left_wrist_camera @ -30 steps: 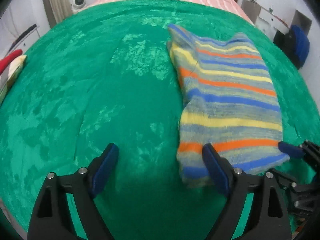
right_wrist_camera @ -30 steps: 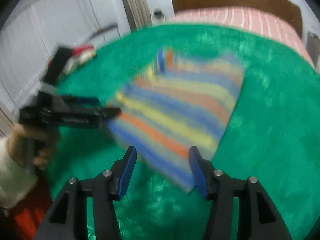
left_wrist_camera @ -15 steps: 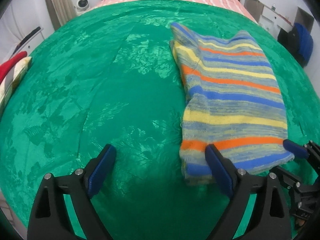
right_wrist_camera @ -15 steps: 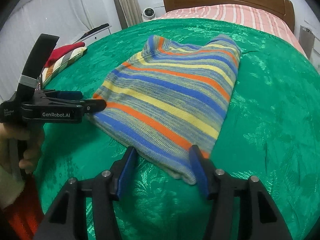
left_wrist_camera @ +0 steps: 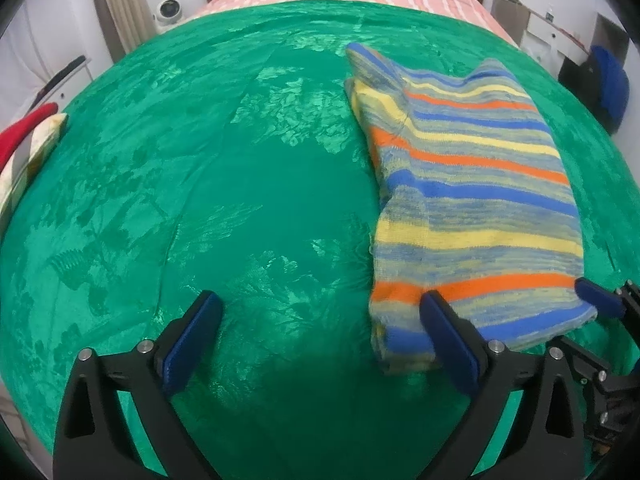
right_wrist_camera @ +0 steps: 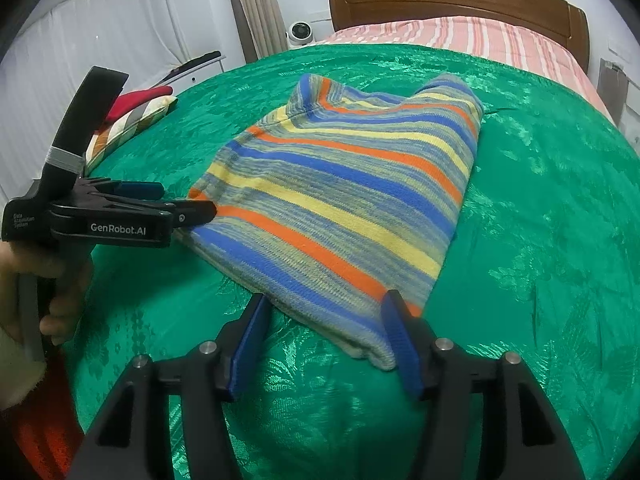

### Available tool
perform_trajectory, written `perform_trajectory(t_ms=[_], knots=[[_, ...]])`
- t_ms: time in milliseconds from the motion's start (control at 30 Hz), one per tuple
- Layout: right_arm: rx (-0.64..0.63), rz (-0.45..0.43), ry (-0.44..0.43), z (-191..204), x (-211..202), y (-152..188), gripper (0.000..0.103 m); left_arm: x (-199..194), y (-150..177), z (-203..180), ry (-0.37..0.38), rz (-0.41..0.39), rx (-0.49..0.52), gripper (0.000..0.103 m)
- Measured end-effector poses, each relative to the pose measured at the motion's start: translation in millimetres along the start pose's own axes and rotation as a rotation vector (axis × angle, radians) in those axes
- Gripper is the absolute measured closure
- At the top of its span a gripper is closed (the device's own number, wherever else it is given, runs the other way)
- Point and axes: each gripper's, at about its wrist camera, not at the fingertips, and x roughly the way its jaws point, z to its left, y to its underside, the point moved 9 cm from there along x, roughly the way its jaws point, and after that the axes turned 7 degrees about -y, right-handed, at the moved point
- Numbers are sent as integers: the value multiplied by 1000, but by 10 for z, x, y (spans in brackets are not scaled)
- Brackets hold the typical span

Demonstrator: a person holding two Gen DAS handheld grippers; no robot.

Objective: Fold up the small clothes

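The striped knit top [right_wrist_camera: 340, 208] is lying folded on the green bedspread [left_wrist_camera: 200, 200], toward the headboard [right_wrist_camera: 456, 0] side. Left hand-held gripper [left_wrist_camera: 320, 332] has just been opened wide, nothing pinched; right hand-held gripper [right_wrist_camera: 328, 340] is released too, near corner loosely between the jaws. Edges should probably be squared before the next fold gets made.

1 striped sweater [right_wrist_camera: 340, 208], 2 claws: left claw [left_wrist_camera: 320, 332], right claw [right_wrist_camera: 326, 340].

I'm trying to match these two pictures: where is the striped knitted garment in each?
Left wrist view: the striped knitted garment lies right of centre on the green bedspread, its near edge behind one finger.
Right wrist view: the garment lies in the middle, running to the fingers.
Shared landmark: the wooden headboard, at the top of both.
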Motion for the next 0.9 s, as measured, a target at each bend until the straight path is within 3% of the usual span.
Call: perform_trajectory(t_ms=[267, 333, 400, 500, 567, 633, 733, 767, 800, 833, 867, 900], knots=[[-32, 50, -3, 44, -44, 2, 37, -109, 5, 168, 74, 53, 58, 0], [-33, 81, -7, 41, -138, 42, 32, -261, -110, 354, 69, 12, 49, 1], [25, 91, -57, -12, -286, 89, 30, -386, -311, 440, 146, -50, 8, 1], [137, -6, -92, -281, -491, -119, 30, -331, -632, 282, 305, -58, -29, 1], [275, -100, -98, -644, -527, -416, 30, -71, -775, -32, 383, 0, 34, 1], [391, -147, -120, -924, -431, -604, 30, 217, -831, -217, 342, 39, 78, 3], [560, -83, -167, -1258, 52, -741, 31, 482, -875, -390, 328, 79, 64, 16], [574, -60, -183, -1248, 197, -765, 36, 468, -903, -456, 341, 64, 57, 31], [562, -53, -196, -1206, 282, -799, 40, 453, -893, -530, 359, 66, 68, 58], [506, -42, -204, -1082, 415, -865, 43, 446, -880, -602, 368, 72, 82, 73], [449, -15, -156, -1009, 499, -892, 54, 432, -875, -658, 338, 63, 99, 81], [357, 20, -52, -922, 563, -929, 66, 405, -884, -670, 311, 45, 109, 88]])
